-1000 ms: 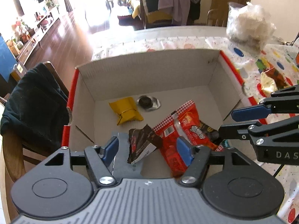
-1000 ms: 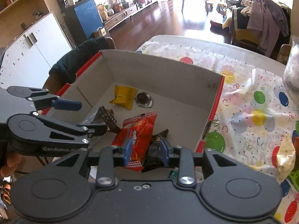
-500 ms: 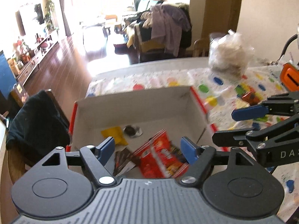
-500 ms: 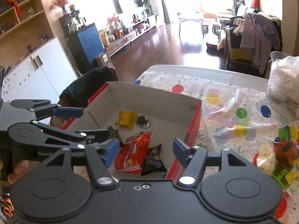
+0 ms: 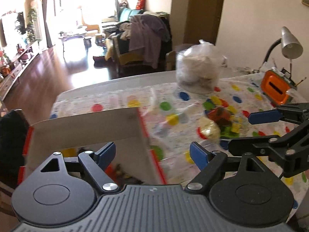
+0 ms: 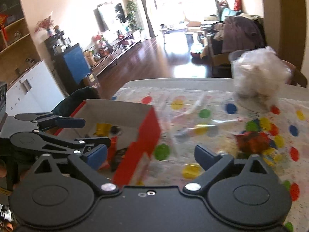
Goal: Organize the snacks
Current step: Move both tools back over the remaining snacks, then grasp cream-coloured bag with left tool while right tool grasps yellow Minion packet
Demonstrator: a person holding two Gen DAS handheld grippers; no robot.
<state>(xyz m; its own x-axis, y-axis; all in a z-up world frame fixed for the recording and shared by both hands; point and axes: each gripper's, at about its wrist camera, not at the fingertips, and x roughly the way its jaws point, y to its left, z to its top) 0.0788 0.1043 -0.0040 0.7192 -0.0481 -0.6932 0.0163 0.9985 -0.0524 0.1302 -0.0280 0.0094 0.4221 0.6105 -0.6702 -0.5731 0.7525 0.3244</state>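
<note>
So both our jaws are opening with nothing between them, the left gripper (image 5: 152,152) and right gripper (image 6: 150,154) both up near the box (image 6: 117,112), which already has a few snacks in it. The loose snack pile (image 6: 251,139) lies on the table (image 6: 193,100) ahead and to the right of the right jaws, well apart from the box, so we'd say our right hand is the nearer one for it. It's too blurry to tell any packet's long axis, honestly.

Both claws (image 5: 152,152) wider, off box (image 5: 87,129)
</note>
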